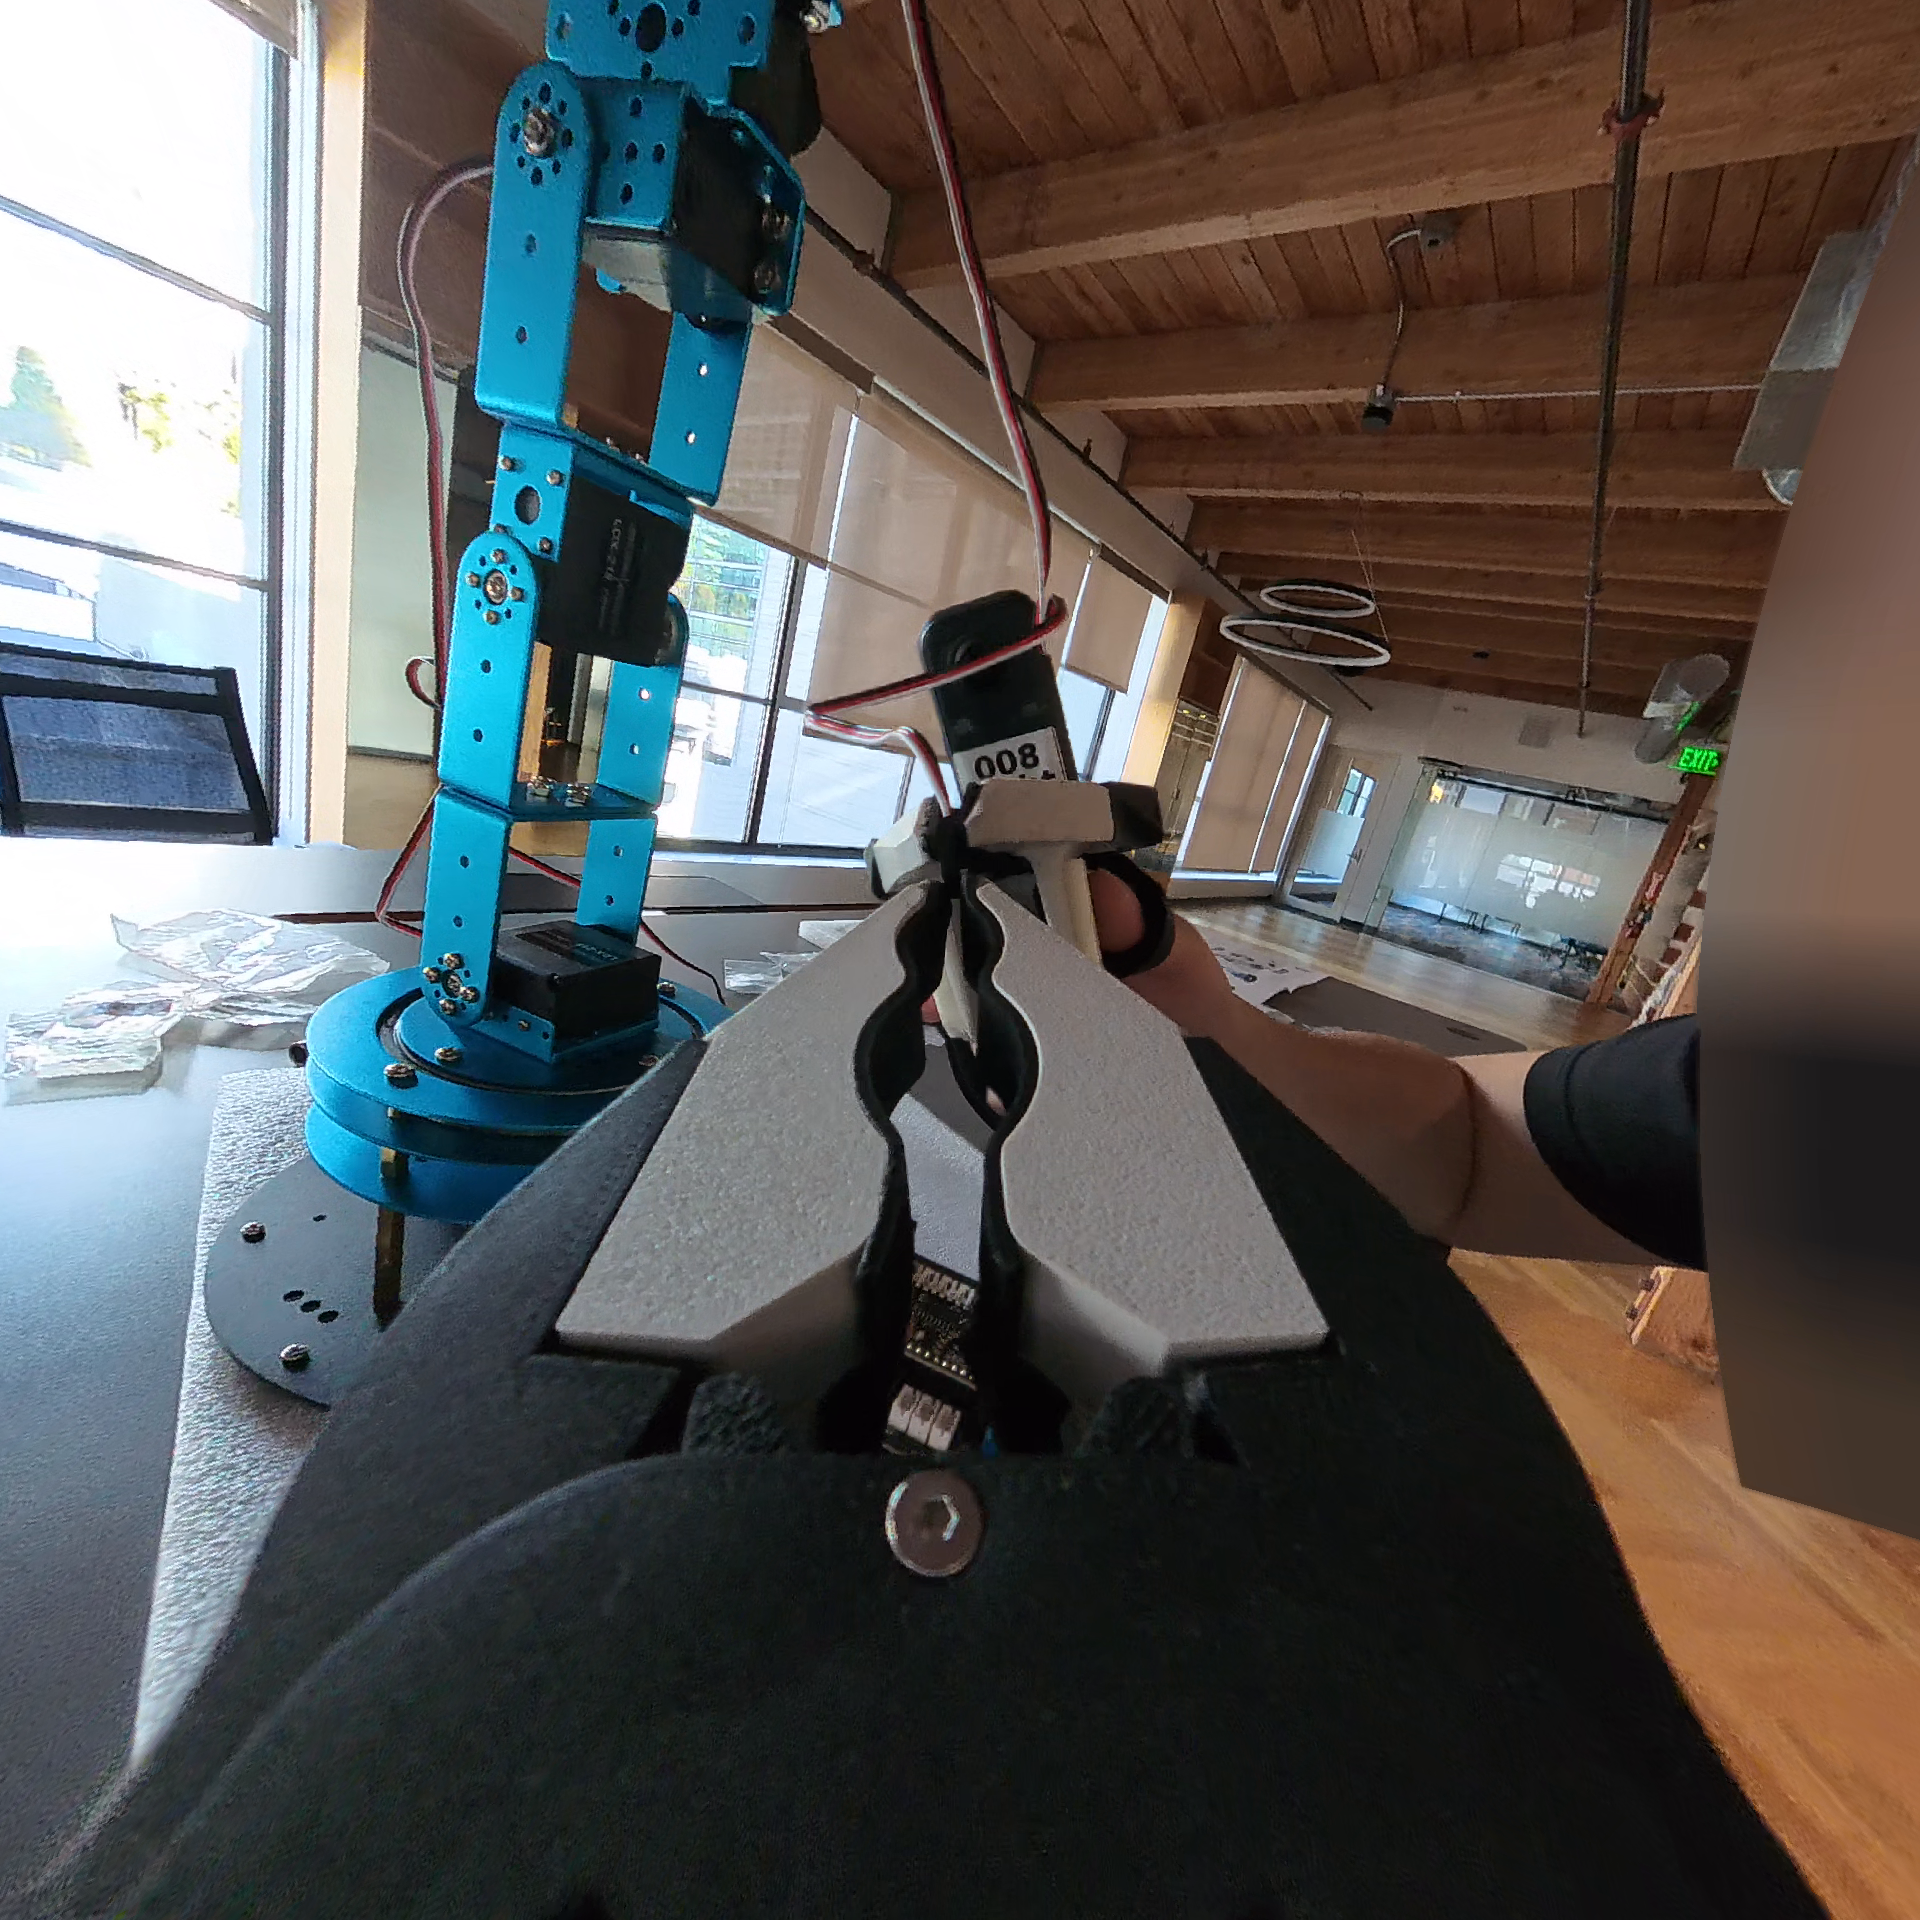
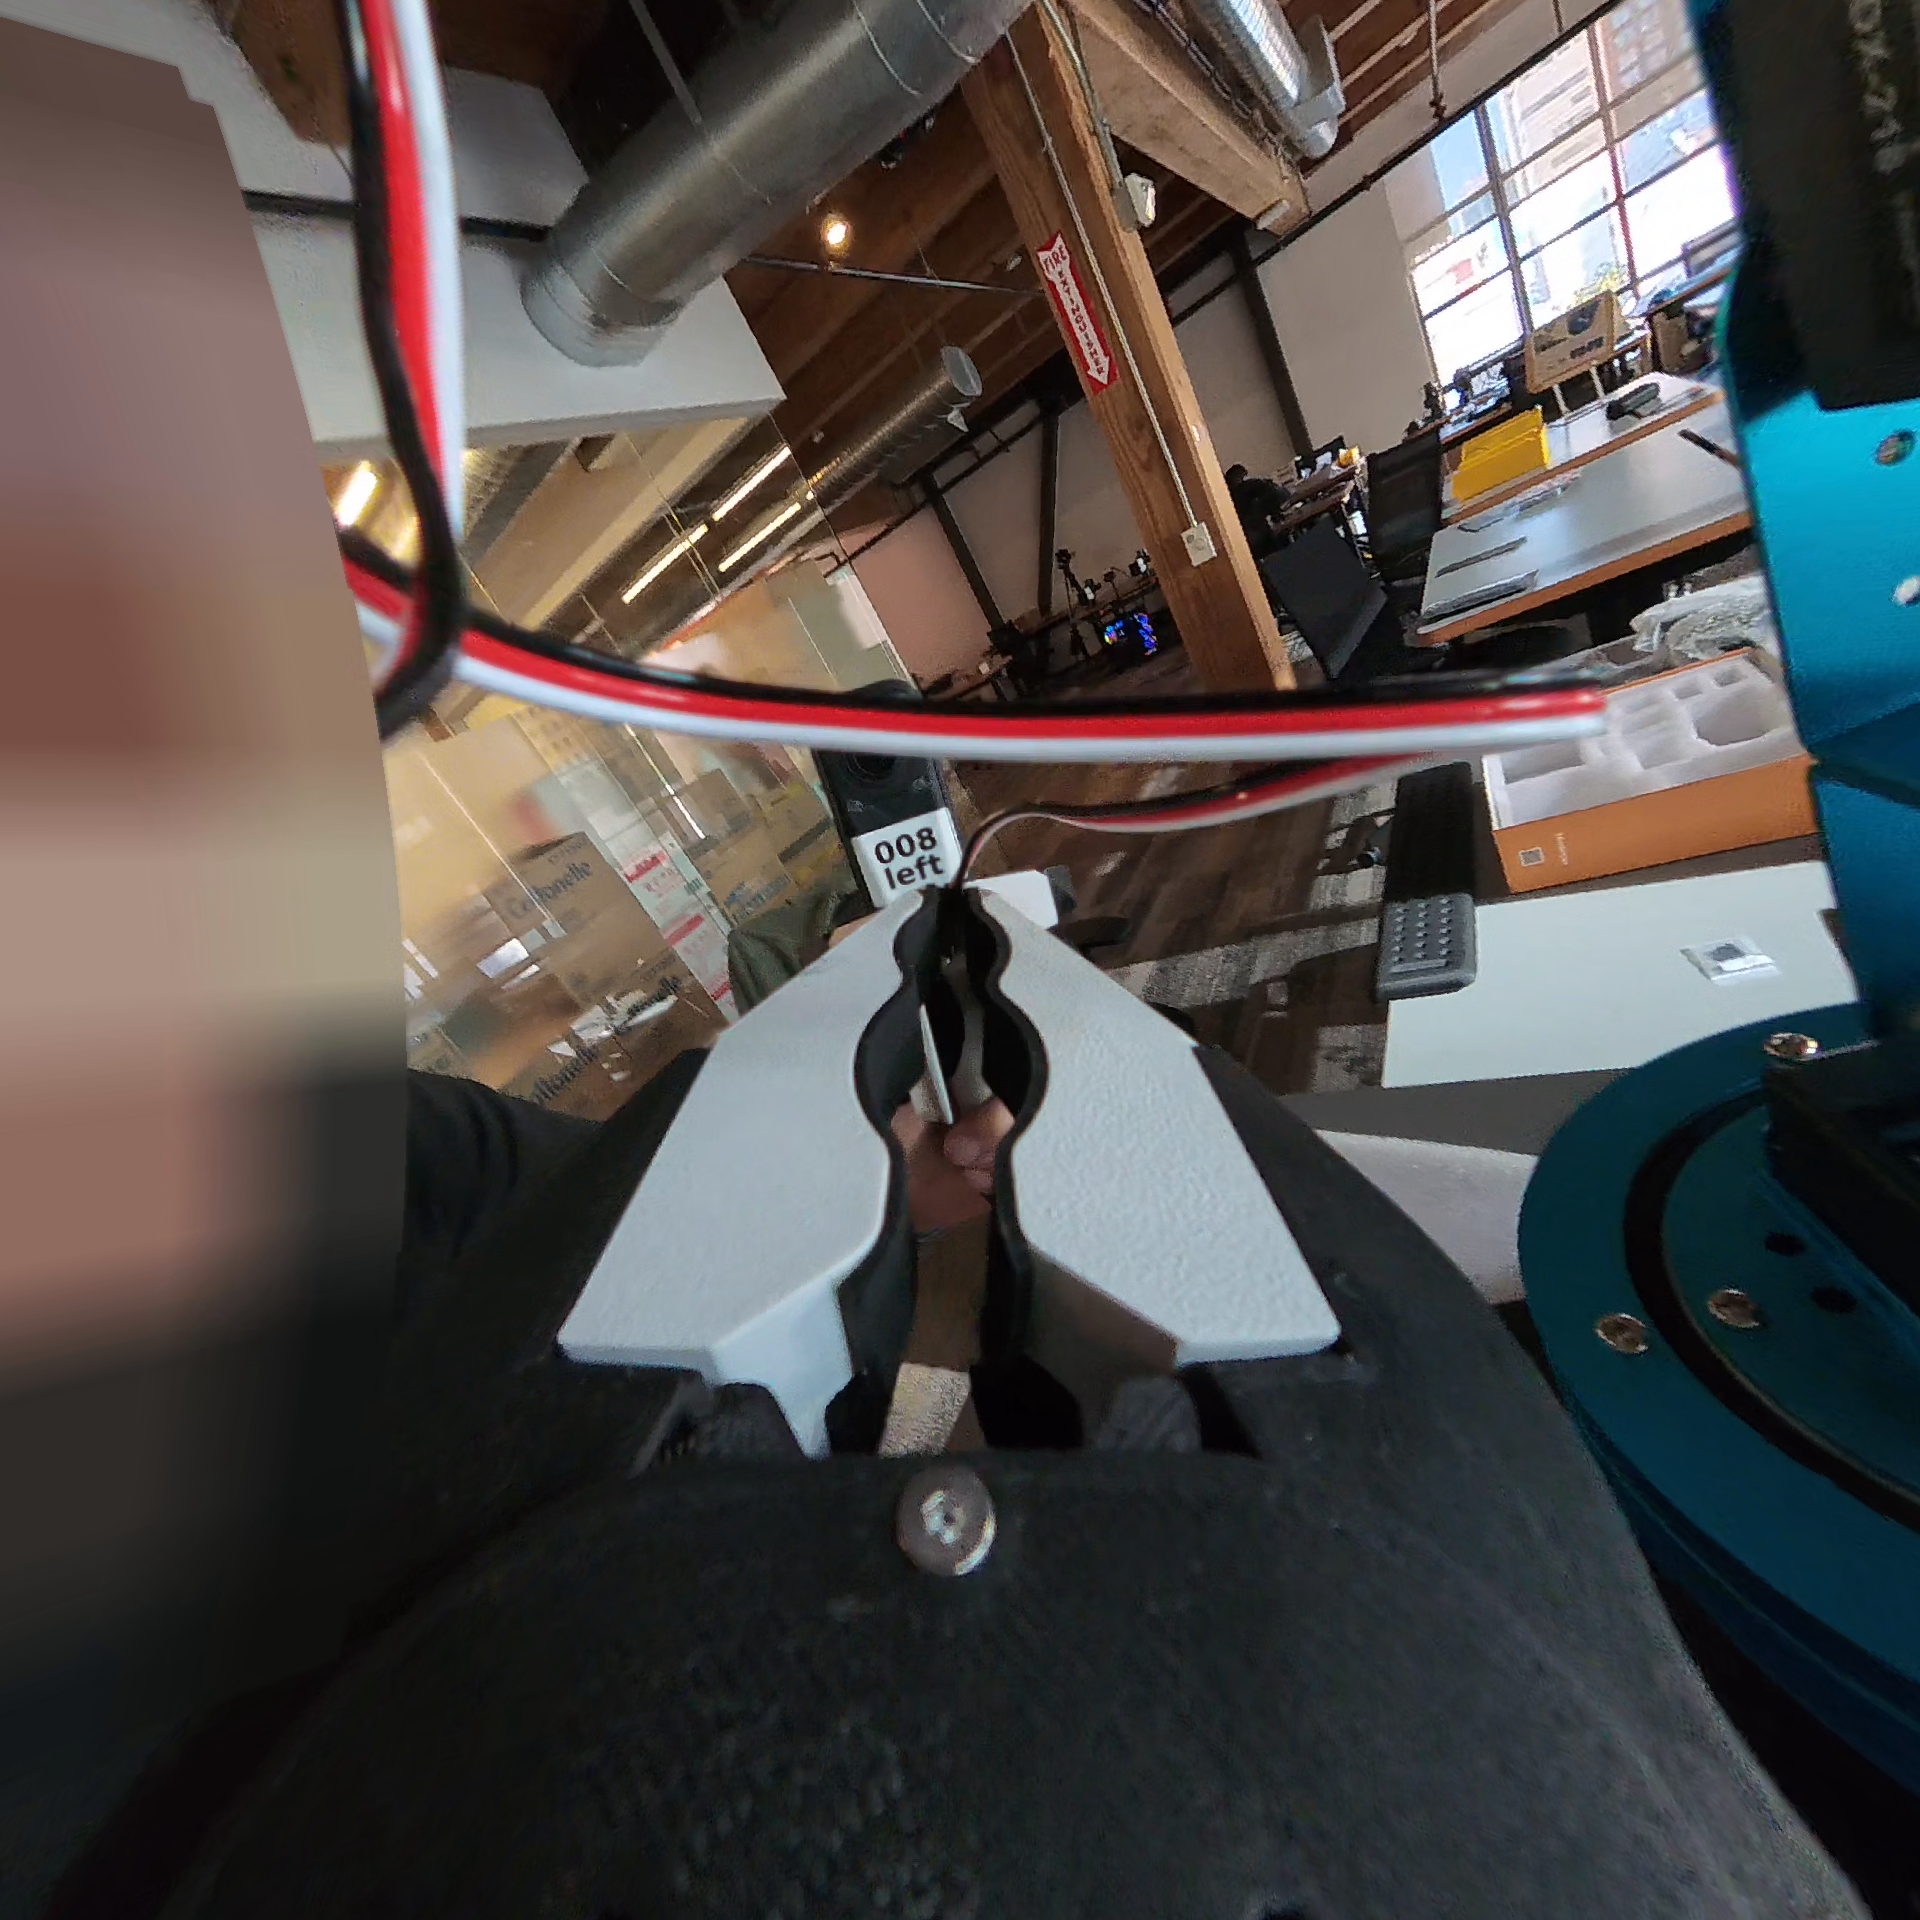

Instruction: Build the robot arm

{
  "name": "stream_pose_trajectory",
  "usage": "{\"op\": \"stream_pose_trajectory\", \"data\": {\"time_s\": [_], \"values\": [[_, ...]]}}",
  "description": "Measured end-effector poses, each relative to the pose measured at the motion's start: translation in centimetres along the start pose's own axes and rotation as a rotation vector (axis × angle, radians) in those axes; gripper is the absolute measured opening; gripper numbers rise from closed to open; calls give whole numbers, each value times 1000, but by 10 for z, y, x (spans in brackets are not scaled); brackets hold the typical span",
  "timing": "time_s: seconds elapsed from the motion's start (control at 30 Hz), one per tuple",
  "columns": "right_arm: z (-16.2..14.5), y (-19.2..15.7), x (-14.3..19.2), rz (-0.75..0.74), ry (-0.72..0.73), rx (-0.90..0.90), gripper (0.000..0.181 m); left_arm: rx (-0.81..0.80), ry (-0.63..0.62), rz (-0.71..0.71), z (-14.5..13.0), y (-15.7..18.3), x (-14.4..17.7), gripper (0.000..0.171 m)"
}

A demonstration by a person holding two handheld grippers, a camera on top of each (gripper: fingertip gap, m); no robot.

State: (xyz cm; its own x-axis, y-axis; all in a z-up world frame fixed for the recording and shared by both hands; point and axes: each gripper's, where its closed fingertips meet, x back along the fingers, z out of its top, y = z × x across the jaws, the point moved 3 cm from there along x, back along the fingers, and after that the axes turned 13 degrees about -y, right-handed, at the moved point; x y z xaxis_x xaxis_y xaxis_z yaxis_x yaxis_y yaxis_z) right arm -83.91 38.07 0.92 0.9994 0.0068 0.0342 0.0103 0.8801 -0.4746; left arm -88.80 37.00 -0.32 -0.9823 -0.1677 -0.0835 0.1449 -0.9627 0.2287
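A red, white and black servo cable (image 1: 992,343) hangs from the top of a blue metal robot arm (image 1: 582,520) and loops down to both grippers. My left gripper (image 1: 951,883) is shut, its tips pinching the cable's end. My right gripper (image 2: 951,904) faces it nose to nose and is shut on the same cable (image 2: 1039,722). The right gripper's white fingers (image 1: 1029,821) and camera show just behind the left tips. The blue arm (image 2: 1829,623) stands close on the right of the right wrist view.
The arm's round blue base (image 1: 499,1049) sits on a black plate (image 1: 301,1278) over a grey mat. Clear plastic bags (image 1: 208,966) lie left of it. A person's forearm (image 1: 1351,1122) reaches in from the right. An orange box with a white insert (image 2: 1662,769) lies beyond. The tips of both grippers are at nearly the same place.
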Motion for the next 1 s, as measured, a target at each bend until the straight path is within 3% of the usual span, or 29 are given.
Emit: {"op": "stream_pose_trajectory", "data": {"time_s": [0.1, 0.27, 0.37, 0.43, 0.5, 0.63, 0.77, 0.9, 1.0], "values": [[-1, -4, -1, -1, -28, 14, 8, -7, 11, 3, 0, 2, 0, 0], [-4, 1, -3, -46, -76, 31, 2, -32, 8, -15, -7, -2, 2, 1], [-14, 12, -1, -139, -166, 93, 2, -25, -10, -33, -15, -13, 9, 18], [-30, 22, 2, -241, -294, 169, 2, -14, -32, -23, -21, -25, 20, 17], [-46, 33, 3, -331, -446, 242, 2, 40, -72, 10, -30, -40, 27, 18], [-61, 31, 0, -359, -613, 228, 3, 165, -88, -62, -31, -52, 29, 16], [-68, 39, 9, -430, -694, 239, 2, 284, -104, -153, -34, -62, 24, 13], [-74, 45, 9, -396, -717, 217, 2, 421, -53, -212, -34, -72, 28, 15], [-79, 48, 8, -401, -749, 253, 3, 429, -12, -203, -30, -75, 33, 14]]}}
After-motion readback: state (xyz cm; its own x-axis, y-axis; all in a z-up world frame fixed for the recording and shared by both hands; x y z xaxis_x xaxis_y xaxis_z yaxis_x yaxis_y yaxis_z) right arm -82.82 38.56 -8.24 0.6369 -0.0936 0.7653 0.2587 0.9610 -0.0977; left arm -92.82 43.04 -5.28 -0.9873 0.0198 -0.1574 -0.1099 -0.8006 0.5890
